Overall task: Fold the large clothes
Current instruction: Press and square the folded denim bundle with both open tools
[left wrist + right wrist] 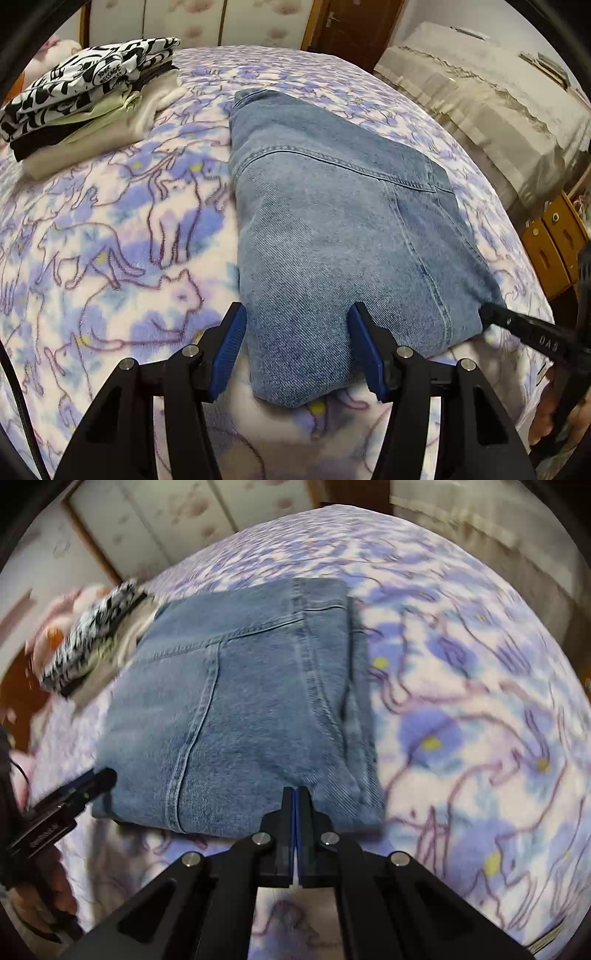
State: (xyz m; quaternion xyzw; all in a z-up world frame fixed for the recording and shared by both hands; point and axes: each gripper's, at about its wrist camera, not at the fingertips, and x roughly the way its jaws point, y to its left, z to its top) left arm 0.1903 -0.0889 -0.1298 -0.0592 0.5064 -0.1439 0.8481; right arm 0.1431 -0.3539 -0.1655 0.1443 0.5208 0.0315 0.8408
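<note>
Blue jeans [332, 206] lie folded into a thick rectangle on the bed, back pocket seam up. My left gripper [295, 332] straddles their near left corner. The denim bulges and fills the gap between the blue pads [229, 350], which press on it. My right gripper [295, 790] is shut, and its tips rest against the near edge of the jeans [251, 701], towards their right side. No fabric shows between its pads. In the other view each gripper appears at a near corner: the right gripper [484, 312] and the left gripper [103, 775].
A stack of folded clothes [85, 96], black-and-white print on top, sits at the far left of the cat-print blanket [110, 240]. Furniture under a beige cloth [480, 103] and wooden drawers [554, 236] stand to the right of the bed. A hand [51, 890] holds the left tool.
</note>
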